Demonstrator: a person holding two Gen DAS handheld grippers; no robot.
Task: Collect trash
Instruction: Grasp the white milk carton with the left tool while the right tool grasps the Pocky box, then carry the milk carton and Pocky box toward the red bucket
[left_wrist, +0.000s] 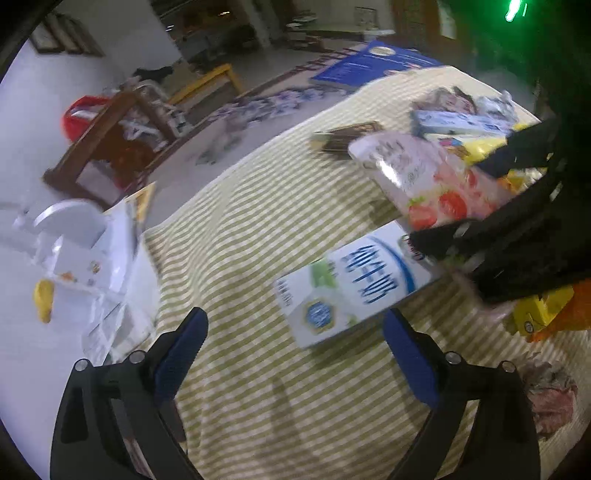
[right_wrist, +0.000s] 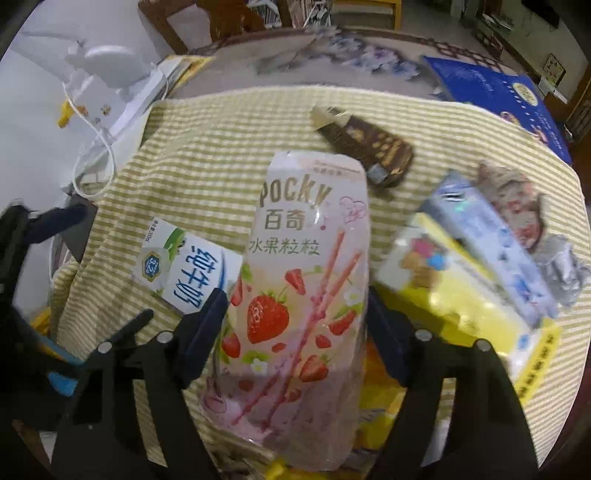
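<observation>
A pink strawberry Pocky bag (right_wrist: 303, 280) fills the gap between the fingers of my right gripper (right_wrist: 295, 295), whose blue pads press on both of its edges. In the left wrist view the Pocky bag (left_wrist: 424, 177) sits tilted in the right gripper (left_wrist: 476, 195). A white and blue milk carton (left_wrist: 354, 284) lies flat on the striped cloth (left_wrist: 258, 240), just beyond my left gripper (left_wrist: 295, 317), which is open and empty. The milk carton (right_wrist: 188, 273) lies left of the bag. A brown chocolate box (right_wrist: 369, 147) lies farther back.
A yellow box (right_wrist: 454, 291), a blue-white box (right_wrist: 487, 243), crumpled wrappers (right_wrist: 517, 199) and foil (right_wrist: 561, 269) crowd the right. Orange and yellow wrappers (left_wrist: 543, 314) and a crumpled tissue (left_wrist: 550, 395) lie near the edge. A white appliance (left_wrist: 74, 236) and a wooden chair (left_wrist: 110, 147) stand left.
</observation>
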